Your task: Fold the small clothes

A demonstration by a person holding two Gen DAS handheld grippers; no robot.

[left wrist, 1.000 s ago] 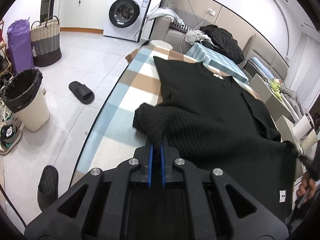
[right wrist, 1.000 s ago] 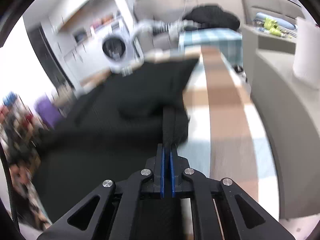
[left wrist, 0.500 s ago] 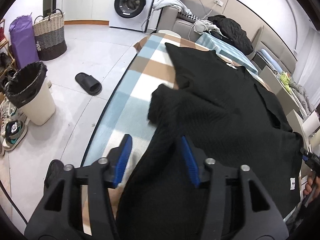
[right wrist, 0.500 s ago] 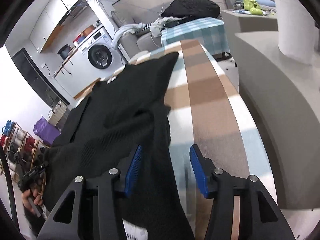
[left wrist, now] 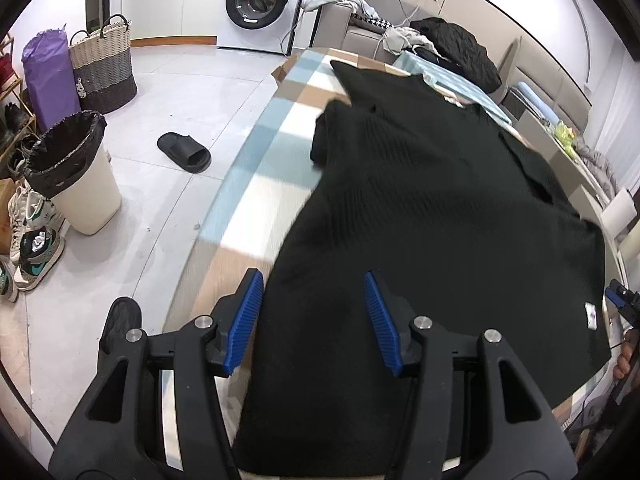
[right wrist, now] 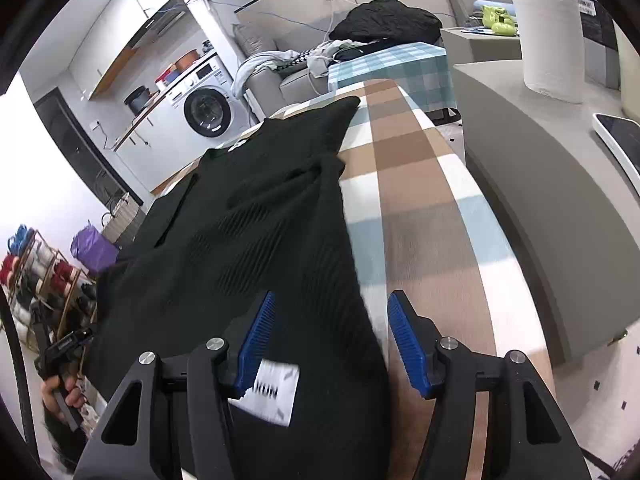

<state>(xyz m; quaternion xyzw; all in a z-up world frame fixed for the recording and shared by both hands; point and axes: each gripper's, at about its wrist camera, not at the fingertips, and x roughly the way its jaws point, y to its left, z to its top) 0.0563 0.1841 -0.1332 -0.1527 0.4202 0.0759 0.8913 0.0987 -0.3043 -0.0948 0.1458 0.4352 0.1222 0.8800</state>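
Observation:
A black knit sweater (left wrist: 420,200) lies spread on the table's checked cloth (left wrist: 256,168), with its left sleeve folded in over the body. My left gripper (left wrist: 314,320) hangs open over the sweater's near left part, its blue pads (left wrist: 250,320) clear of the fabric. In the right wrist view the sweater (right wrist: 260,232) shows a white label (right wrist: 272,392) at its near hem. My right gripper (right wrist: 334,340) is over that right edge with its jaws opening. The cloth's edge lies below and between them, and the pads do not press on it.
On the floor to the left are a lined bin (left wrist: 76,168), a black slipper (left wrist: 184,152), a woven basket (left wrist: 104,68), a purple bag (left wrist: 48,76) and shoes (left wrist: 32,240). A grey counter (right wrist: 540,168) with a paper roll (right wrist: 548,40) flanks the table's right side.
Both grippers were shut on bunched black fabric a second ago. They have opened, let the sweater drop flat, and drawn back toward its near hem.

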